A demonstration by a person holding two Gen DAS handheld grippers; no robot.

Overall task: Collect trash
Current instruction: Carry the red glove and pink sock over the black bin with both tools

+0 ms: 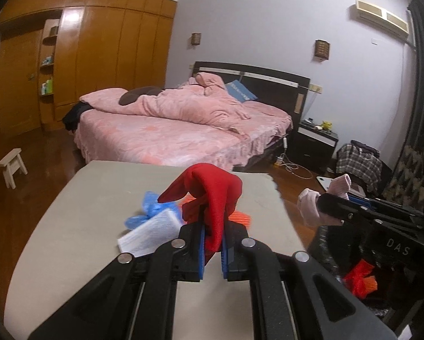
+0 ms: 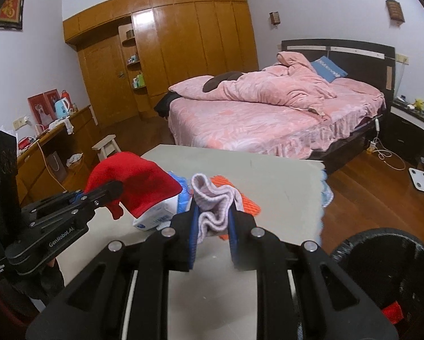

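Two grippers: left gripper [image 1: 212, 248], jaws pinching one red cloth [image 1: 212, 195] held above the tabletop [image 1: 84, 198]; right gripper [image 2: 212, 226], jaws pinching one pale pink sock [image 2: 214, 201], also lifted; on the tabletop, one blue plastic bag [image 1: 149, 206], one white packet [image 1: 152, 233], one orange ribbed piece [image 1: 241, 218]; one black bin [image 2: 387, 272] beside the tabletop, red scrap inside.

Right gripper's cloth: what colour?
Pale pink, ribbed like a sock; clearest in the right wrist view, pinched in the right gripper.
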